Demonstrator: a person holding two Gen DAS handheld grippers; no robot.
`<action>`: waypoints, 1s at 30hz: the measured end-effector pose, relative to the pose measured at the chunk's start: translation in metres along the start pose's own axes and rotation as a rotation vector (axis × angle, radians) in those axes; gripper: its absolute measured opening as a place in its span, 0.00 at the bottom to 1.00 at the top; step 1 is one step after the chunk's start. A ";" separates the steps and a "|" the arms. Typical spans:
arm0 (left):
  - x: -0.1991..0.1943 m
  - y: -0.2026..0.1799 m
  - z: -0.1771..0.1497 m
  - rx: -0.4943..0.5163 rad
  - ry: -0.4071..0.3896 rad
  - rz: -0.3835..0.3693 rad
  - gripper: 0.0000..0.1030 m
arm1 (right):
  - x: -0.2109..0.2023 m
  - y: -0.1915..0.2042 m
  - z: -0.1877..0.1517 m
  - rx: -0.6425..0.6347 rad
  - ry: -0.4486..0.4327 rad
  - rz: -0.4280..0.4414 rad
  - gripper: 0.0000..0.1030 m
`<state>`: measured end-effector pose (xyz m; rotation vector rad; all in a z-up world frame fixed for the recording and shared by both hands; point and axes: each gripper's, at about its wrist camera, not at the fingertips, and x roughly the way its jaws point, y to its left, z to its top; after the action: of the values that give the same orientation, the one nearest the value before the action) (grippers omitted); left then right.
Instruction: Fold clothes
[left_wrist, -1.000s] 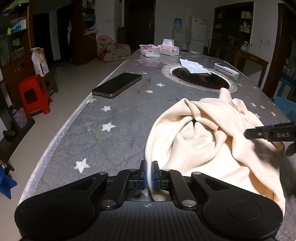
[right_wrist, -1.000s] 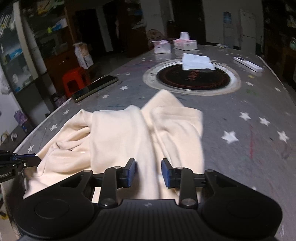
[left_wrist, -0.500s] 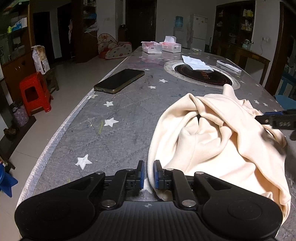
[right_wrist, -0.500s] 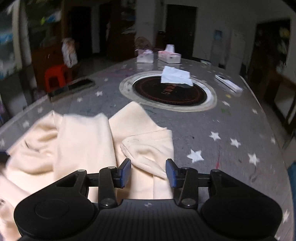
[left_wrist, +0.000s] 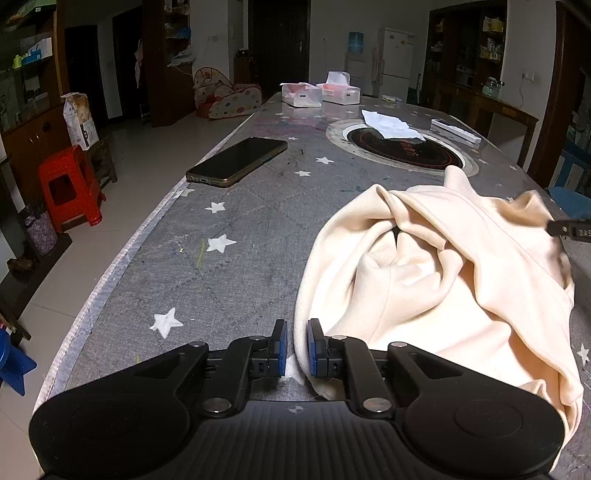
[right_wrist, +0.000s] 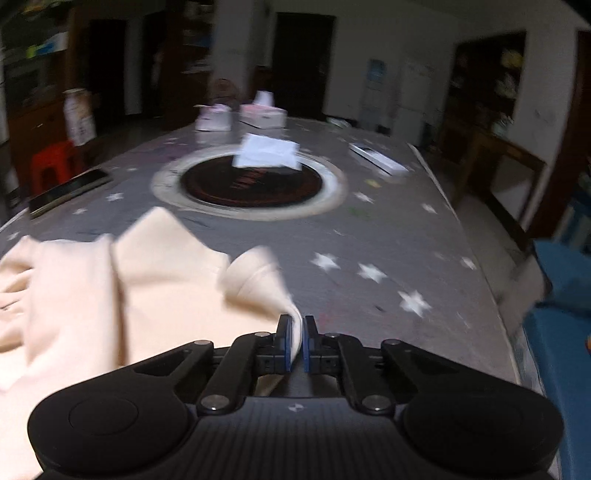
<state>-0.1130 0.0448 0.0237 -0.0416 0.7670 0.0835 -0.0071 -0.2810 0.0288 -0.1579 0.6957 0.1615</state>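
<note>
A crumpled cream garment (left_wrist: 443, 277) lies on the grey star-patterned table (left_wrist: 236, 266), on its near right part. My left gripper (left_wrist: 297, 347) is shut on the garment's near left edge, with the cloth running up between the blue pads. In the blurred right wrist view, my right gripper (right_wrist: 295, 343) is shut on a lifted fold at the right side of the garment (right_wrist: 166, 288). The tip of the right gripper (left_wrist: 570, 229) also shows at the right edge of the left wrist view, beside the cloth.
A phone (left_wrist: 238, 160) lies near the table's left edge. Farther back are a round black inset (left_wrist: 402, 147) with a white tissue (left_wrist: 391, 125) on it, two tissue boxes (left_wrist: 319, 92) and a white remote (left_wrist: 456, 132). A red stool (left_wrist: 68, 188) stands left, a blue seat (right_wrist: 561, 295) right.
My right gripper was open above the garment; it has swung right and shut on a fold of it. The left gripper kept its hold on the edge and shifted slightly.
</note>
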 end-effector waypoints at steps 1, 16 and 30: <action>0.000 0.000 0.000 0.001 0.000 0.001 0.13 | 0.002 -0.007 -0.003 0.024 0.016 -0.008 0.05; -0.012 0.003 0.016 0.006 -0.018 0.013 0.26 | -0.018 0.016 -0.009 0.034 -0.004 0.203 0.35; 0.022 -0.023 0.067 0.101 -0.072 -0.024 0.28 | -0.017 0.071 0.011 -0.057 -0.015 0.363 0.35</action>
<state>-0.0490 0.0276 0.0572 0.0481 0.6973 0.0235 -0.0268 -0.2113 0.0417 -0.0831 0.7008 0.5295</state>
